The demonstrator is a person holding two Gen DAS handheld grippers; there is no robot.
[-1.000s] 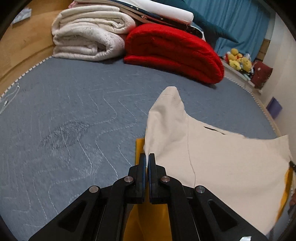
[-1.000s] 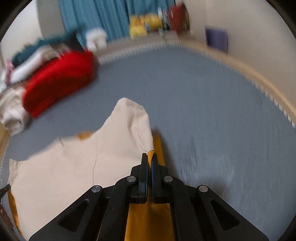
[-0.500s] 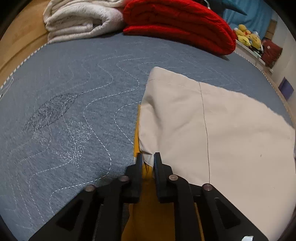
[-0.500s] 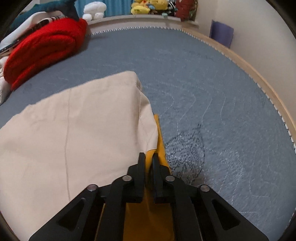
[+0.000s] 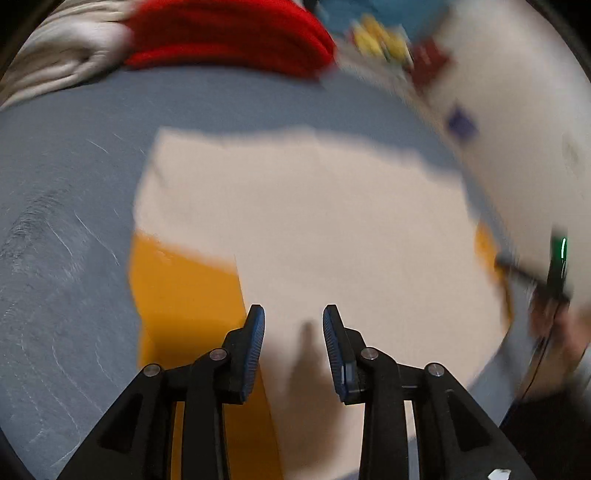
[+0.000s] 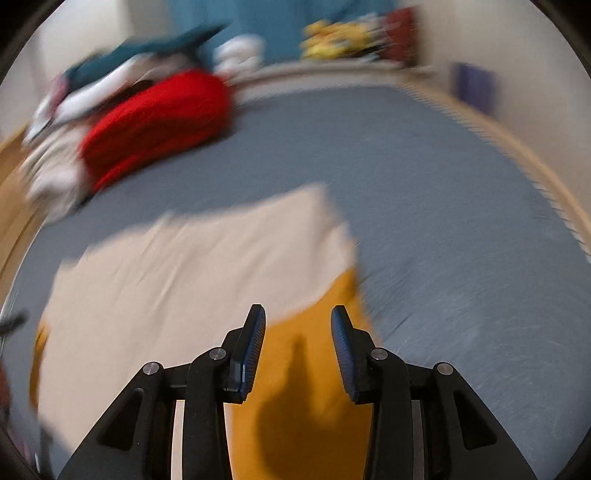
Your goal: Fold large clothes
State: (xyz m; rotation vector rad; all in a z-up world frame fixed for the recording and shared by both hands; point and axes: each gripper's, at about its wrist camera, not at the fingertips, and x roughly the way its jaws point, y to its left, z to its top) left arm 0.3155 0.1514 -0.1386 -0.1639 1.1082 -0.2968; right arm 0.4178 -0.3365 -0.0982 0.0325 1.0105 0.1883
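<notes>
A large garment, cream (image 5: 314, 229) on one side and mustard yellow (image 5: 184, 288) on the other, lies flat on the grey quilted bed (image 5: 66, 177), its cream half folded over the yellow. My left gripper (image 5: 293, 314) hovers over the garment's left part; its jaws are opening, with nothing between them. In the right wrist view the cream layer (image 6: 192, 273) covers most of the yellow layer (image 6: 314, 369). My right gripper (image 6: 298, 314) hangs over the yellow strip at the garment's right edge, jaws opening and free of cloth. Both views are motion-blurred.
A folded red blanket (image 5: 229, 33) and cream blankets (image 5: 62, 70) are stacked at the far side of the bed. Soft toys (image 6: 340, 37) and a teal curtain stand behind. The wooden bed rim (image 6: 517, 147) runs along the right. The other gripper (image 5: 546, 273) shows at the left wrist view's right edge.
Both grippers let go of the garment corners and pulled back. The lifted cream layer has dropped flat over the yellow one. Both cameras swung and the views blurred.
</notes>
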